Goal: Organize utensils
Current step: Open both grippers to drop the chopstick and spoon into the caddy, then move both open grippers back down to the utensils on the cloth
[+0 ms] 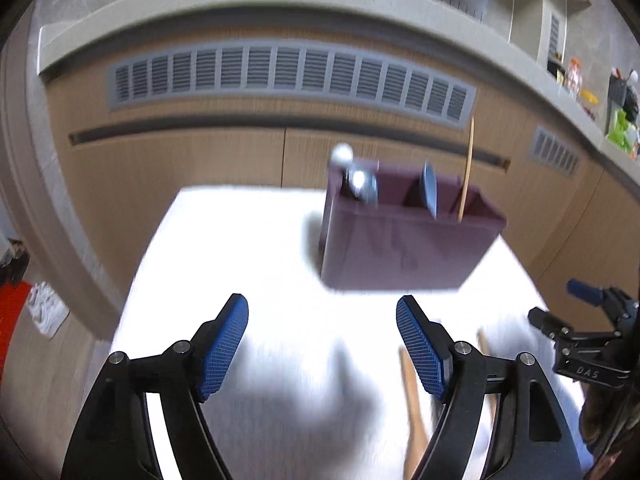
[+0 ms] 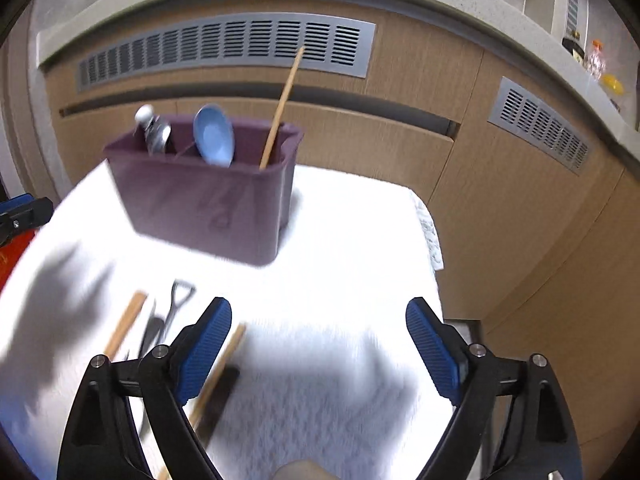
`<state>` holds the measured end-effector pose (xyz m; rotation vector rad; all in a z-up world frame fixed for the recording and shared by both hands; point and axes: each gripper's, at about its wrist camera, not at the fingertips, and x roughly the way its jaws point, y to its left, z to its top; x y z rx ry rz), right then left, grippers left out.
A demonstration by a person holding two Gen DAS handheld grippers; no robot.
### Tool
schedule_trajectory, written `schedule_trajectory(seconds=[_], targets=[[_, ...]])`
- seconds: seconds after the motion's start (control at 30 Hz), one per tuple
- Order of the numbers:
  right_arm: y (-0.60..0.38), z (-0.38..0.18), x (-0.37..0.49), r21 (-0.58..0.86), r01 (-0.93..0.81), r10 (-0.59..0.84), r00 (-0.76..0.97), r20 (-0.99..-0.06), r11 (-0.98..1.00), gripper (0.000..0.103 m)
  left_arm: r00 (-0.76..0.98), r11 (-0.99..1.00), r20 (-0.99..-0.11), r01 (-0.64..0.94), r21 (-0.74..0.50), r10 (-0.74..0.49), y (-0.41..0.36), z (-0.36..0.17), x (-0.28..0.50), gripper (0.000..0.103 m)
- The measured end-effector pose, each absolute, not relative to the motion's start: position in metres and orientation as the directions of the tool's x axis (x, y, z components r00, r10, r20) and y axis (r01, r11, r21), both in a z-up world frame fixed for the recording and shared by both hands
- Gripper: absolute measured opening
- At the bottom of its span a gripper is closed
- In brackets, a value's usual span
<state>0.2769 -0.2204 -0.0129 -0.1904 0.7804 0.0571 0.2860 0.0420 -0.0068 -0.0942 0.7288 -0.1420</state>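
Observation:
A purple utensil caddy (image 1: pixel 404 240) (image 2: pixel 208 200) stands on a white towel. It holds a metal utensil (image 2: pixel 154 130), a blue spoon (image 2: pixel 214 136) and a wooden chopstick (image 2: pixel 282 108). My left gripper (image 1: pixel 322 348) is open and empty, in front of the caddy. My right gripper (image 2: pixel 318 352) is open and empty, to the caddy's right. On the towel lie two wooden sticks (image 2: pixel 124 326) (image 2: pixel 220 368) and a dark metal utensil (image 2: pixel 168 320); one wooden stick (image 1: pixel 414 404) also shows by my left gripper's right finger. The right gripper also shows in the left wrist view (image 1: pixel 576 312).
The white towel (image 2: pixel 340 240) covers a small table. Wooden cabinets with grey vents (image 2: pixel 224 46) stand behind, under a pale counter. A red item (image 1: pixel 12 312) sits on the floor at left.

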Motion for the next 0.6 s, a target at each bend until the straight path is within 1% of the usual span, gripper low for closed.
schedule_trajectory(seconds=[0.03, 0.1, 0.17, 0.23, 0.3, 0.37, 0.43, 0.47, 0.5, 0.57, 0.6], targets=[[-0.216, -0.011, 0.272, -0.148, -0.135, -0.01, 0.706, -0.708, 0.98, 0.087, 0.728, 0.987, -0.667, 0.097, -0.125, -0.157, 0.04, -0.012, 0.28, 0.077], [-0.208, -0.015, 0.256, -0.145, -0.169, 0.015, 0.699, -0.715, 0.975, 0.092, 0.71, 0.99, -0.689, 0.09, -0.11, -0.142, 0.04, -0.02, 0.267, 0.078], [-0.199, -0.016, 0.238, -0.146, -0.221, 0.051, 0.696, -0.716, 0.964, 0.095, 0.7, 0.99, -0.701, 0.083, -0.113, -0.138, 0.039, -0.026, 0.255, 0.078], [-0.197, -0.017, 0.226, -0.137, -0.255, 0.081, 0.69, -0.72, 0.957, 0.097, 0.694, 0.989, -0.705, 0.094, -0.116, -0.148, 0.038, -0.029, 0.243, 0.078], [-0.199, -0.02, 0.213, -0.103, -0.261, 0.106, 0.676, -0.729, 0.96, 0.1, 0.692, 0.989, -0.707, 0.1, -0.105, -0.145, 0.035, -0.029, 0.235, 0.081], [-0.197, -0.023, 0.197, -0.08, -0.269, 0.122, 0.656, -0.745, 0.96, 0.1, 0.688, 0.99, -0.711, 0.094, -0.107, -0.142, 0.035, -0.031, 0.227, 0.085], [-0.194, -0.026, 0.187, -0.092, -0.273, 0.116, 0.657, -0.745, 0.958, 0.094, 0.682, 0.989, -0.716, 0.084, -0.123, -0.147, 0.036, -0.031, 0.225, 0.085], [-0.192, -0.028, 0.184, -0.103, -0.268, 0.104, 0.66, -0.744, 0.958, 0.076, 0.679, 0.988, -0.718, 0.079, -0.136, -0.153, 0.036, -0.031, 0.224, 0.085], [-0.19, -0.029, 0.185, -0.103, -0.267, 0.102, 0.654, -0.75, 0.958, 0.045, 0.676, 0.987, -0.72, 0.076, -0.142, -0.156, 0.036, -0.031, 0.224, 0.085], [-0.188, -0.034, 0.195, -0.042, -0.276, 0.136, 0.594, -0.793, 0.96, 0.016, 0.674, 0.987, -0.722, 0.072, -0.144, -0.155, 0.036, -0.03, 0.221, 0.085], [-0.187, -0.035, 0.202, 0.013, -0.279, 0.175, 0.567, -0.805, 0.96, 0.016, 0.677, 0.987, -0.72, 0.072, -0.141, -0.152, 0.035, -0.028, 0.221, 0.085]])
